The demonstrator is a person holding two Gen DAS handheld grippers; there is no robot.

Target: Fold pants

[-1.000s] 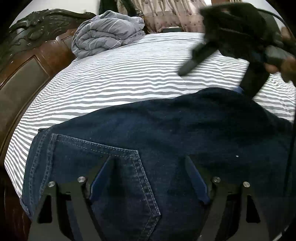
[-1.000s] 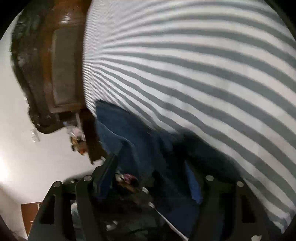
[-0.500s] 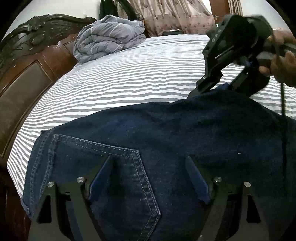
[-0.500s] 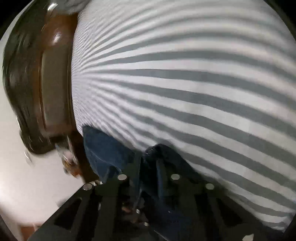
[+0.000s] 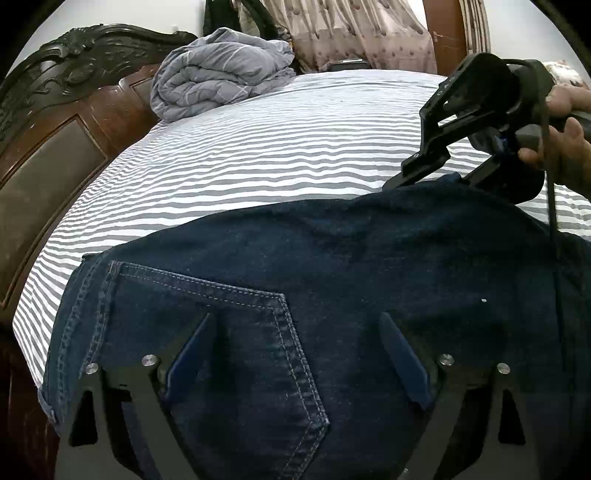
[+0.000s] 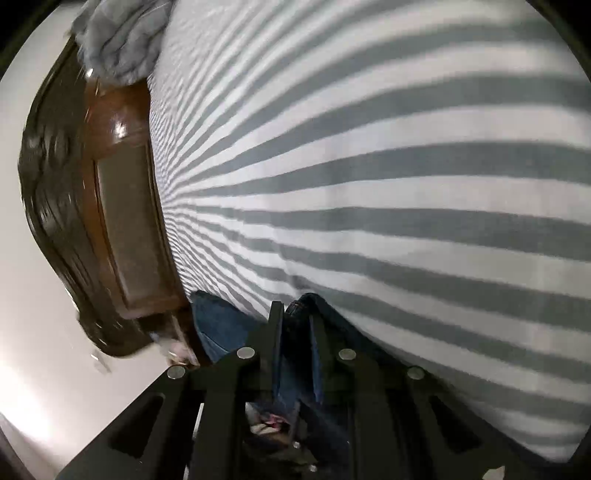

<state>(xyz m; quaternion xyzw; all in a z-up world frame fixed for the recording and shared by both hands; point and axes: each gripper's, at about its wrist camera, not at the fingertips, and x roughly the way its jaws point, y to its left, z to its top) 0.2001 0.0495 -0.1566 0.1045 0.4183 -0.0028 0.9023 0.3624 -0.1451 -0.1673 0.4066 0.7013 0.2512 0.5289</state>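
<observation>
Dark blue jeans lie on the striped bed sheet, back pocket up. My left gripper is open and hovers low over the pocket, its fingers wide apart. My right gripper is at the far edge of the jeans in the left wrist view. In the right wrist view my right gripper is shut on a fold of the jeans, with denim pinched between the fingers just above the sheet.
A carved dark wooden headboard runs along the left side of the bed. A folded grey quilt lies at the far left corner. Curtains hang behind the bed. A hand holds the right gripper.
My right gripper came down to the far edge of the jeans, closed on the denim and now holds it. My left gripper stayed open over the pocket.
</observation>
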